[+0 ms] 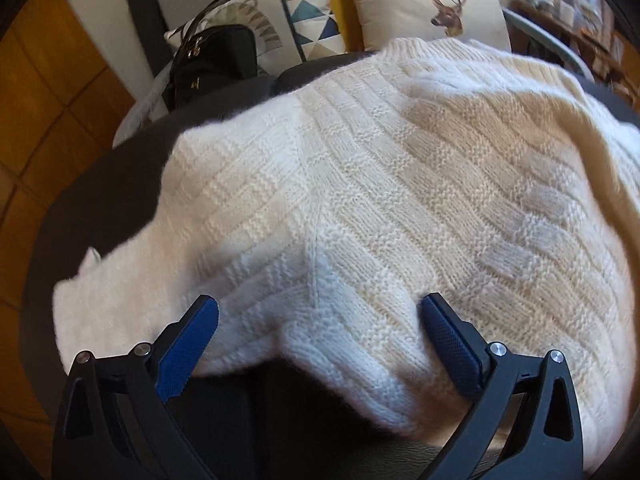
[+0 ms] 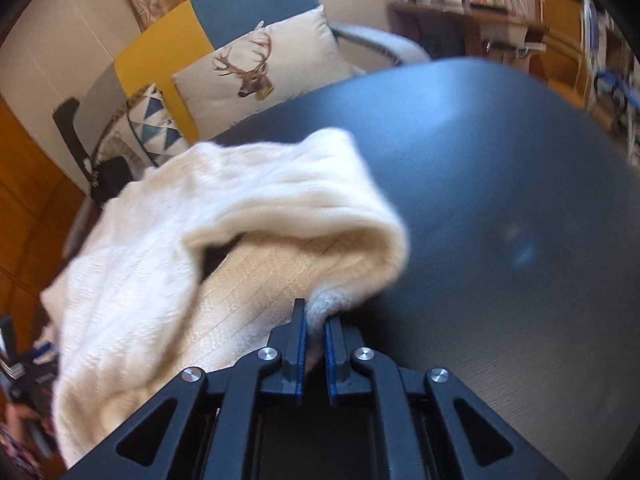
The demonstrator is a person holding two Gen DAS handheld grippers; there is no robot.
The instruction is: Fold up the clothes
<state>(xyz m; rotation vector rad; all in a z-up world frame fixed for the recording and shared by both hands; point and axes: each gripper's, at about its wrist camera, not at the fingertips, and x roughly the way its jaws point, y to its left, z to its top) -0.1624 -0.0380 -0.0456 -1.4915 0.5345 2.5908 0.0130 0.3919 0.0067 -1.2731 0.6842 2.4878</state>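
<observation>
A cream knitted sweater [image 1: 360, 184] lies spread over the dark round table [image 1: 120, 184]. My left gripper [image 1: 320, 308] stands wide open at the sweater's near hem, its blue pads [image 1: 192, 344] on either side of the ribbed edge without pressing it. In the right wrist view the same sweater [image 2: 168, 248] is lifted into a fold, and my right gripper [image 2: 316, 316] is shut on a bunched edge of the knit, raised a little over the table [image 2: 500, 200].
Behind the table stand a deer-print cushion [image 1: 432, 8], a triangle-pattern cushion [image 1: 308, 12] and a black handbag [image 1: 216, 64] on a sofa. A wooden shelf with small items [image 2: 460, 4] is at the back right. Orange floor tiles [image 1: 40, 120] lie to the left.
</observation>
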